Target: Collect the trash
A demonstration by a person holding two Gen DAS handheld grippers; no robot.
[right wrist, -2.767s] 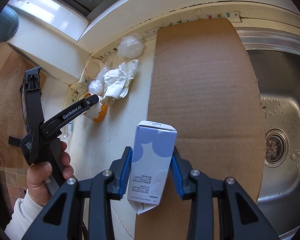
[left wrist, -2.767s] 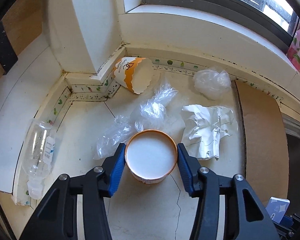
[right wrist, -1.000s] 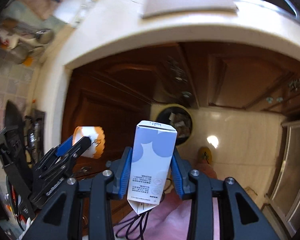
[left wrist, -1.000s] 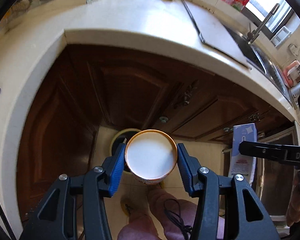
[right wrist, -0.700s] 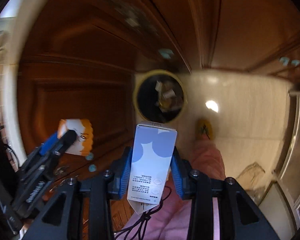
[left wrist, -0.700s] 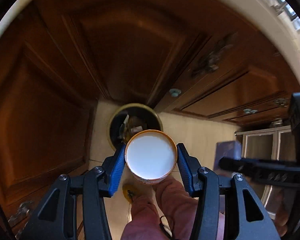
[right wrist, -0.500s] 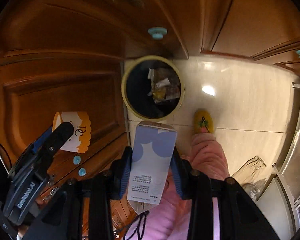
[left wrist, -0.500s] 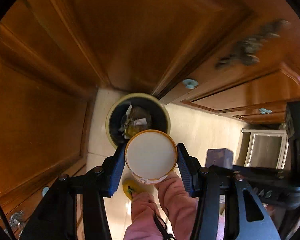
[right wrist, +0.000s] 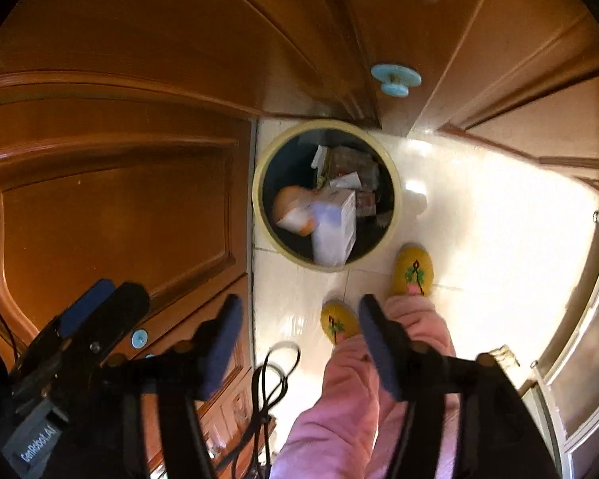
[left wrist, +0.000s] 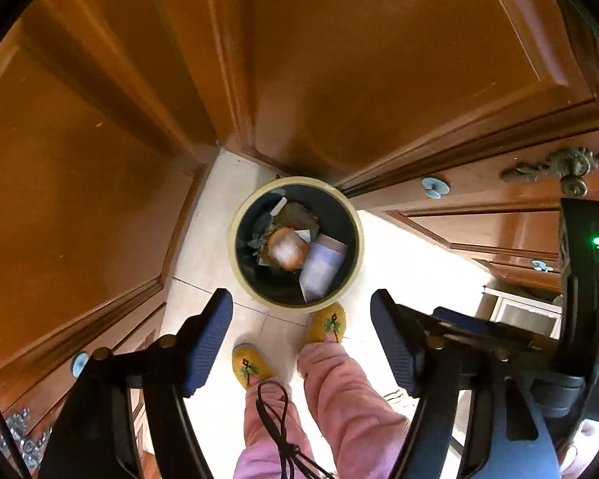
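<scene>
A round bin with a cream rim [left wrist: 235,239] [right wrist: 395,183] stands on the pale floor by the cabinet doors. Inside it lie the orange-and-white paper cup [left wrist: 285,248] [right wrist: 293,205] and the light blue carton [left wrist: 321,267] [right wrist: 335,227], both blurred, on top of older scraps. My left gripper [left wrist: 301,339] hangs above the bin's near edge, its jaws opening with nothing between them. My right gripper [right wrist: 299,343] is likewise above the floor just short of the bin, jaws opening and empty. The left gripper's tip [right wrist: 100,307] also shows at the lower left of the right wrist view.
Brown wooden cabinet doors [left wrist: 359,60] [right wrist: 119,199] with light blue knobs [right wrist: 395,78] close in around the bin. A person's pink trouser legs [left wrist: 339,391] and yellow slippers [right wrist: 413,267] stand on the tiled floor [right wrist: 499,219] right beside the bin. A black cord [left wrist: 275,419] dangles below.
Both grippers sank toward the bin and spread their jaws. The paper cup left the left gripper and the blue carton left the right; both now lie in the bin.
</scene>
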